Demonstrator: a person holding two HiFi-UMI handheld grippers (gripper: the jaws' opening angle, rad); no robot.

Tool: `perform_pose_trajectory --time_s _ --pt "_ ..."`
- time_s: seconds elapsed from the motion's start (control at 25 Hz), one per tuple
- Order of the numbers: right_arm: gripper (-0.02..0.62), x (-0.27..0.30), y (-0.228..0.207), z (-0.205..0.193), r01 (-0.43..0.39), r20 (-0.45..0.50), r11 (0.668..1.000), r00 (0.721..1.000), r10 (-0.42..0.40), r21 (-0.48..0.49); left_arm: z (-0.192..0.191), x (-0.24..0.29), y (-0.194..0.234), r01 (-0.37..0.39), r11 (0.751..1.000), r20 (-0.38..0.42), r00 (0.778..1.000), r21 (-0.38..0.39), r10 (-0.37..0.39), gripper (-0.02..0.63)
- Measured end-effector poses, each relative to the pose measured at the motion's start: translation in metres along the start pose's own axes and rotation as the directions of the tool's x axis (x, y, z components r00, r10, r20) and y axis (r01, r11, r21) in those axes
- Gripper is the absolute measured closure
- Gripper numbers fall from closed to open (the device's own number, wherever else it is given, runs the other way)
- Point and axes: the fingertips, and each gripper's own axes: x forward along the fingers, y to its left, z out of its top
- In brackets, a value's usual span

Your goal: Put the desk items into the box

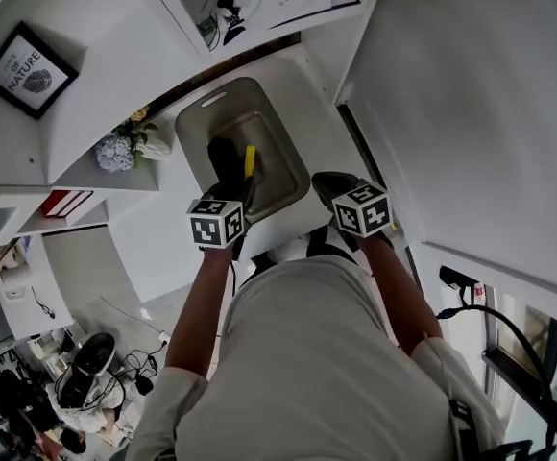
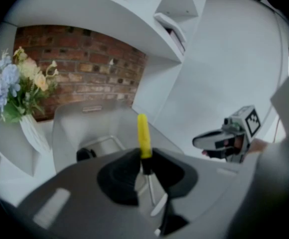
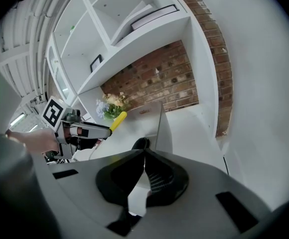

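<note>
The fingers (image 2: 124, 171) of the left gripper (image 2: 145, 163) clamp a screwdriver (image 2: 143, 132) at its black collar, yellow handle poking forward over the grey box (image 2: 77, 123), thin metal shaft trailing back. It seems best to lower it well inside the rim, beside the dark thing (image 2: 84, 154) already there, before letting go. The right gripper (image 3: 143, 156), just right of the box, is closed on nothing.

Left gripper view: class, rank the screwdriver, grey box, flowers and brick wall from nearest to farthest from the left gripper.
1. Screwdriver: clamped in the left gripper's jaws.
2. Grey box: just ahead, below.
3. Flowers: farther off, at left.
4. Brick wall: behind everything.
</note>
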Motion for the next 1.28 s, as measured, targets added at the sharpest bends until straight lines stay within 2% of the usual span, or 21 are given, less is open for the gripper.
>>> perform_pose_trajectory --time_s 0.52,0.68,0.76,0.96,1.28 --pt "0.592 0.004 -0.037 -0.004 0.020 -0.034 0.999 0.999 -0.019 0.025 0.001 0.063 0.004 0.022 1.000 -0.080 0.997 0.002 -0.022 0.531" --pt "0.592 0.009 -0.043 -0.007 0.018 -0.055 1.000 0.998 -0.017 0.018 0.001 0.086 0.013 0.010 0.997 -0.108 0.994 0.077 -0.002 0.531" --pt "0.592 0.012 -0.045 -0.011 0.015 -0.067 1.000 0.998 -0.013 0.020 -0.003 0.096 0.018 0.009 0.995 -0.130 0.992 0.102 0.005 0.531" --pt "0.592 0.015 -0.050 -0.021 0.016 -0.092 0.999 0.996 -0.012 0.045 -0.017 0.118 0.030 0.003 0.995 -0.197 0.980 0.097 0.016 0.531" --pt "0.592 0.010 -0.063 -0.026 0.031 -0.097 0.997 0.995 -0.025 0.065 -0.044 0.163 0.048 -0.028 0.992 -0.234 0.971 0.121 0.056 0.531"
